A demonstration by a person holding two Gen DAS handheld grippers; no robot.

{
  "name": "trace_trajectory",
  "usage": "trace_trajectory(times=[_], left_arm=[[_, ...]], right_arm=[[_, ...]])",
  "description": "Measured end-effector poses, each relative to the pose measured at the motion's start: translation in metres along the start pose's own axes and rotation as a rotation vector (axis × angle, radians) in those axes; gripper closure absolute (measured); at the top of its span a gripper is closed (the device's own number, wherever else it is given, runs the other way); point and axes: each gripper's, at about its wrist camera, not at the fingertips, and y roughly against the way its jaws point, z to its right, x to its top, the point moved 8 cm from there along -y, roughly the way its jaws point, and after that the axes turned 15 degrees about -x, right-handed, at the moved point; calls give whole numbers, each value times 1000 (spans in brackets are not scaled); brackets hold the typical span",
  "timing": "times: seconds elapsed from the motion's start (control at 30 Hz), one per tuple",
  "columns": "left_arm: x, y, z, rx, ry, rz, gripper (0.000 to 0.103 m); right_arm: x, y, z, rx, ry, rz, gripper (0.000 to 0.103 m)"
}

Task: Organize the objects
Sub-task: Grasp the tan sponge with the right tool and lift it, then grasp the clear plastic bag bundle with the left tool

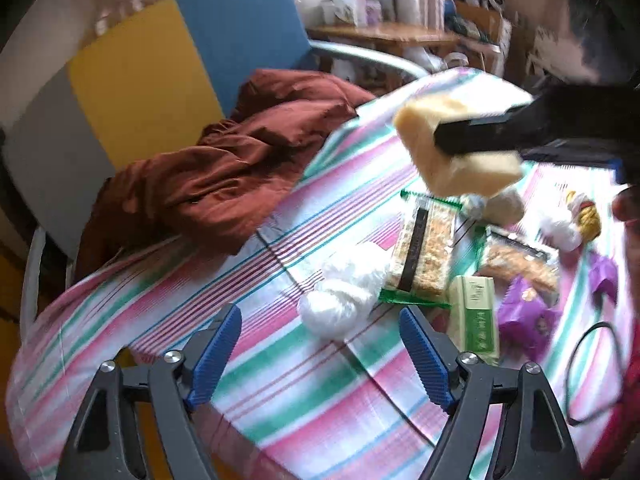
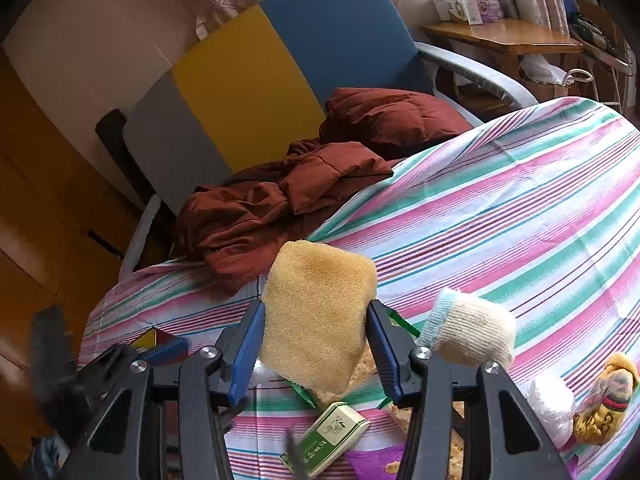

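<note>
My right gripper (image 2: 316, 328) is shut on a yellow sponge (image 2: 318, 312) and holds it in the air above the striped tablecloth (image 2: 520, 208). The sponge also shows in the left wrist view (image 1: 452, 144), pinched by the right gripper's black fingers (image 1: 476, 134). My left gripper (image 1: 320, 344) is open and empty, low over the cloth, just short of a white plastic bag bundle (image 1: 344, 296). A green-edged cereal bar pack (image 1: 424, 256), a green-and-white box (image 1: 476, 316) and purple packets (image 1: 524, 316) lie right of it.
A rust-brown jacket (image 2: 304, 196) lies on a grey, yellow and blue chair (image 2: 248, 84) behind the table. A cream knitted sock (image 2: 468, 332), a small doll (image 2: 608, 404), the green-and-white box (image 2: 328, 436) and a black cable (image 1: 588, 376) lie on the cloth.
</note>
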Motion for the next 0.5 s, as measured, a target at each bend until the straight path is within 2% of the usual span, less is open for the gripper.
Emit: trace_trajectory(times=[0.27,0.37,0.4,0.43,0.5], left_arm=[[5,-44,-5,-23,-19,-114,26],[4,-55,-5,-41,-15,-146,41],[3,-58,-5,-47,-6,-157,57],[2,-60,-5,-52,4,-166,63],[2,-56,-4,-55,10,-140,65]], right_arm=[[2,3,2,16,-9,-1,52],[1,1,3,9,-1,-4,52],[0,1,3,6,2,-7,52],[-1,-1,3,1,8,-9,52],[-3,-4,3,-5,18,-18,52]])
